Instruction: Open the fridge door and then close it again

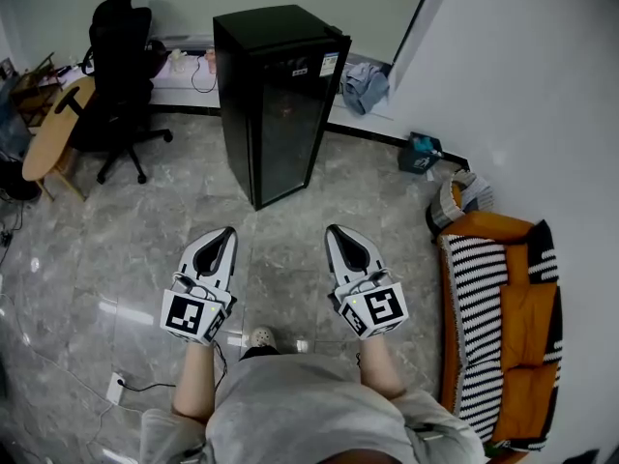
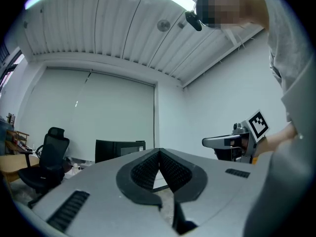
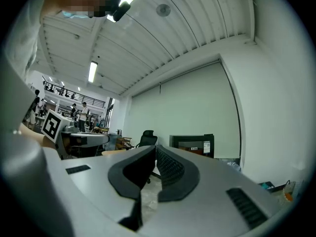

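A black mini fridge (image 1: pixel 280 95) stands on the grey floor at the far middle of the head view, its dark glass door closed and facing me. My left gripper (image 1: pixel 229 231) and right gripper (image 1: pixel 335 229) are held side by side in front of me, well short of the fridge and pointing toward it. Both are shut with nothing between their jaws. In the left gripper view the shut gripper (image 2: pixel 159 152) has the fridge (image 2: pixel 120 149) far behind it and the right gripper (image 2: pixel 231 142) beside it. The right gripper view shows the shut gripper (image 3: pixel 154 149) and the distant fridge (image 3: pixel 192 144).
A black office chair (image 1: pixel 121 75) and a round wooden table (image 1: pixel 56 129) stand left of the fridge. At the right are a white wall (image 1: pixel 522 75), an orange and striped sofa (image 1: pixel 503 317) and a teal box (image 1: pixel 421 153). A cable and power strip (image 1: pixel 116 387) lie at the lower left.
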Motion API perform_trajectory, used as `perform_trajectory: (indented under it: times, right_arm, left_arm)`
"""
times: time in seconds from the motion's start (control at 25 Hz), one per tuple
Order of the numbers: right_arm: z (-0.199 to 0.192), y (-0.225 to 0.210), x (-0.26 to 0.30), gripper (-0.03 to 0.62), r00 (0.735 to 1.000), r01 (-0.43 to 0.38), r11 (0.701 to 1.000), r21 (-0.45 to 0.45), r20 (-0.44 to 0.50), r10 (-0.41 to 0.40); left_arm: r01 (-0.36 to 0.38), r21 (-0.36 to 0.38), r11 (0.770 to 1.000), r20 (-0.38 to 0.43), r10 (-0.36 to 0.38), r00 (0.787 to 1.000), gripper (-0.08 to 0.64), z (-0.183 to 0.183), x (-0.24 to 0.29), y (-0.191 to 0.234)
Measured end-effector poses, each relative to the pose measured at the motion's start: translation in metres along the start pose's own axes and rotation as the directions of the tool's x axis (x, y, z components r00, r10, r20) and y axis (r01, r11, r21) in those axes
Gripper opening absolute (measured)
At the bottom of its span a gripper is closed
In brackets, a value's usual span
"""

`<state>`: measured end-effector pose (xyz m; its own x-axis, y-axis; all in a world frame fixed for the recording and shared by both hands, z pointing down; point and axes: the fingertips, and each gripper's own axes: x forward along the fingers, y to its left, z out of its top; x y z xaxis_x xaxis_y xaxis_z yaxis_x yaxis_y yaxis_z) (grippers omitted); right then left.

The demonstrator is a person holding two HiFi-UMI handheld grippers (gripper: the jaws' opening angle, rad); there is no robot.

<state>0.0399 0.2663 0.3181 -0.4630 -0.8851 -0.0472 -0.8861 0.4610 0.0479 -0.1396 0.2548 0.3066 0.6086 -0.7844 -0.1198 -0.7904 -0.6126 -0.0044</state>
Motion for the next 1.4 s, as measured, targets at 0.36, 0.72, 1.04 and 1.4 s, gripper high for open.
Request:
perform_trajectory:
  times: [0.36, 0.72, 1.04, 1.4]
  right_arm:
    - [-0.003, 0.003, 0.037, 0.023, 0.999, 0.029, 0.999, 0.027, 0.026, -0.03]
    - [-0.008, -0.009, 0.058, 0.023, 0.999, 0.051, 0.998, 0.024, 0.001, -0.051]
    - [-0.017, -0.042, 0.099, 0.023, 1.0, 0.022, 0.999, 0.037, -0.001, -0.022]
    - [-0.009, -0.099, 0.154, 0.023, 0.999, -0.048, 0.999, 0.019, 0.025, 0.048]
  left_arm:
    - [0.045, 0.029, 0.999, 0.009, -0.045, 0.999, 0.015, -0.006, 0.015, 0.034]
    - [0.056, -0.011, 0.998, 0.002, -0.056, 0.998, 0.014, -0.015, 0.043, 0.056]
    - [0.018, -0.022, 1.0, -0.009, -0.018, 1.0, 0.014, -0.026, 0.082, 0.077]
    - [-0.039, -0.009, 0.999, 0.01, 0.04, 0.999, 0.014, -0.023, 0.149, 0.094]
